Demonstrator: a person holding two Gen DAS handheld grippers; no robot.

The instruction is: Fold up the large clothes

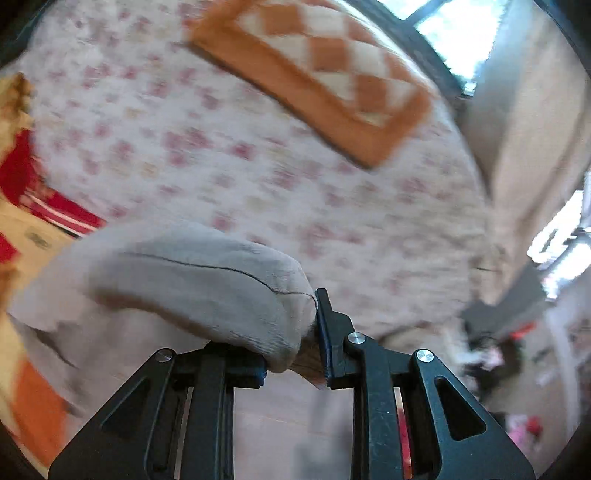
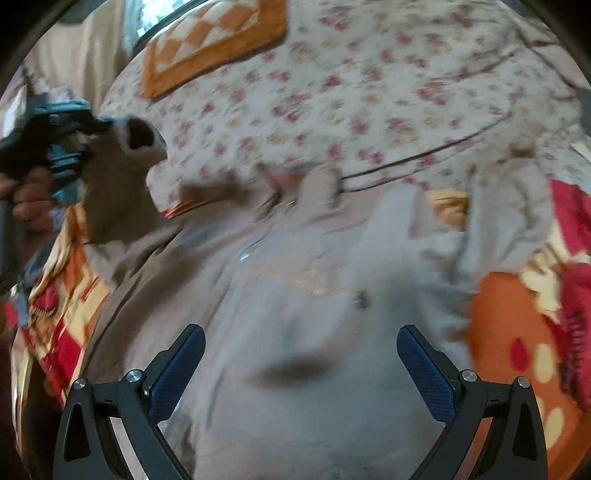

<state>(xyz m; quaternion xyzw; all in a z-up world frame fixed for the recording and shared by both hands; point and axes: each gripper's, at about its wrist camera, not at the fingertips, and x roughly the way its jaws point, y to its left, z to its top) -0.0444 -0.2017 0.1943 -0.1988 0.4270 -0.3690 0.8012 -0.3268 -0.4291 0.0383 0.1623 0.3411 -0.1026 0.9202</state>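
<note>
A large beige-grey garment (image 2: 295, 295) with a front zip lies spread on the bed. My left gripper (image 1: 295, 343) is shut on one sleeve (image 1: 192, 280) near its cuff, and the cloth bulges over the left finger. In the right wrist view that left gripper (image 2: 92, 125) is at the far left, with a hand (image 2: 29, 199) around its handle. It holds the sleeve cuff (image 2: 136, 140) raised above the bed, its opening facing the camera. My right gripper (image 2: 301, 339) hangs open over the garment's chest with nothing between its blue pads (image 2: 424, 369).
A floral bedsheet (image 1: 221, 147) covers the bed behind the garment. An orange checked cushion (image 2: 207, 40) lies at the far end. A red, yellow and orange blanket (image 2: 517, 350) lies under and beside the garment. A dark cord (image 2: 424, 155) crosses the sheet. A window (image 1: 461, 29) is beyond the bed.
</note>
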